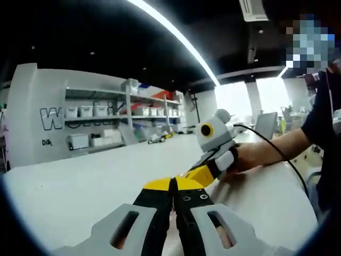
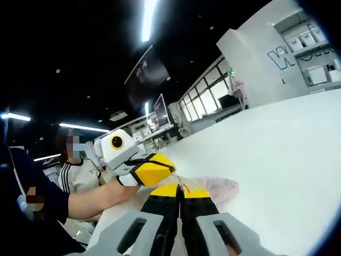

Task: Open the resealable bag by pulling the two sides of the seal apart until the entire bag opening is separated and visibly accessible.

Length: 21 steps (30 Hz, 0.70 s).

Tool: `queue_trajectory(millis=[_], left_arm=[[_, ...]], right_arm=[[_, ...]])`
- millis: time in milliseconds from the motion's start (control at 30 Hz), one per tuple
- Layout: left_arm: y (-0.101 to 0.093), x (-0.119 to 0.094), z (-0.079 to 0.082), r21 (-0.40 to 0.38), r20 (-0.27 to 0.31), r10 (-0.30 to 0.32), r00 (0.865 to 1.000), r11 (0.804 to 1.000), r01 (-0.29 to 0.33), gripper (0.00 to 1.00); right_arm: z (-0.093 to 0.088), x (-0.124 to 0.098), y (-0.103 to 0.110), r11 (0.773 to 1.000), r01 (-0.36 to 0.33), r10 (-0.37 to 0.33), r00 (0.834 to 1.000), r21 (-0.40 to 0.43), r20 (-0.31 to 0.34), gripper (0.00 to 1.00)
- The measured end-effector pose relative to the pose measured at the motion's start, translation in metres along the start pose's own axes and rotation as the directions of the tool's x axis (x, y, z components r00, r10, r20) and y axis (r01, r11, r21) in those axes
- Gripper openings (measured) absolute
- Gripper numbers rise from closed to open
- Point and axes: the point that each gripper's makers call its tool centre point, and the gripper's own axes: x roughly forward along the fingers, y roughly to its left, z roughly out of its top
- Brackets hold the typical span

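Observation:
The resealable bag is clear with something pinkish inside, and it lies on the white table just past my right gripper's yellow tips. My right gripper is shut on the bag's near edge. My left gripper comes in from the left, shut, with a thin strip of the bag's plastic running from its tip. In the left gripper view my left gripper is shut, and its jaws hide the bag. The right gripper meets it tip to tip from the right.
A hand holds the right gripper, trailing a black cable. Shelves with white bins stand past the table's far edge. A seated person is behind the left gripper. The table spreads wide to the right.

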Motion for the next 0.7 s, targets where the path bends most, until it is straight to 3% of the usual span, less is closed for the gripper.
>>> queue_trajectory(millis=[200, 333, 467, 700], left_arm=[[-0.0019, 0.0, -0.0001, -0.004, 0.002, -0.004, 1.0, 1.0, 0.004, 0.0], [-0.0008, 0.0007, -0.0031, 0.007, -0.012, 0.002, 1.0, 1.0, -0.002, 0.01], [0.0019, -0.0002, -0.0044, 0.016, -0.014, 0.008, 1.0, 1.0, -0.008, 0.01], [0.0012, 0.0002, -0.0066, -0.023, -0.018, -0.007, 1.0, 1.0, 0.006, 0.01]], right_arm=[[-0.0014, -0.0001, -0.0005, 1.0, 0.003, -0.003, 1.0, 0.006, -0.008, 0.0], [0.004, -0.0009, -0.0049, 0.999, 0.03, -0.029, 0.999, -0.039, 0.025, 0.0], [0.0018, 0.0001, -0.0015, 0.999, 0.019, -0.018, 1.0, -0.049, 0.016, 0.0], [0.0028, -0.0003, -0.001, 0.998, 0.018, -0.016, 1.0, -0.059, 0.023, 0.0]])
